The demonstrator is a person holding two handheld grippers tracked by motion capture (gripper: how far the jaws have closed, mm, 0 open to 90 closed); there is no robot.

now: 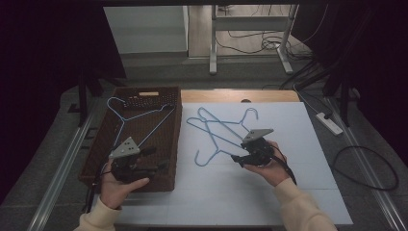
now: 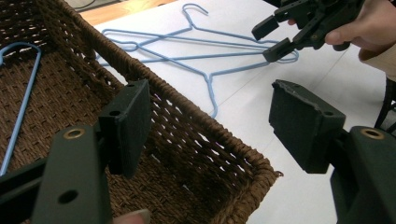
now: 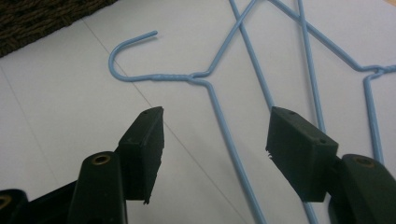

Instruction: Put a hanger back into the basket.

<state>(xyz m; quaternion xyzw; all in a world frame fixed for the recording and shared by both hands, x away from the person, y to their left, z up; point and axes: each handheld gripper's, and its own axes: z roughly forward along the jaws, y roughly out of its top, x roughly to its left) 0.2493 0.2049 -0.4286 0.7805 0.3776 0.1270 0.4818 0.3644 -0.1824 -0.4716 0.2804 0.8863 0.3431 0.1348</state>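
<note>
Reaching over the white surface (image 1: 269, 192), the right gripper (image 1: 239, 160) hangs just above the nearest of the blue wire hangers (image 1: 214, 144), its jaws wide with nothing between the pads. Seen from the right gripper view, one slanting wire of that hanger (image 3: 224, 130) runs up through the gap between the two black pads, and its hook (image 3: 126, 56) curls away to the left, toward the basket. No pad touches the wire yet. Two hangers lie crossed in the middle of the surface, just right of the brown woven basket (image 1: 171, 159); a third hanger (image 1: 139, 115) already lies inside the basket toward its far end.

The left gripper (image 1: 156, 168) hovers over the near right corner of the basket, jaws also wide and empty, with the basket rim (image 2: 187, 107) showing between its pads.

The step in hand looks like the pick-up of the near hanger for the basket. The next move likely calls for lowering the right jaws around that single wire and closing on it alone, since the second hanger crosses it close by and could be dragged along.
</note>
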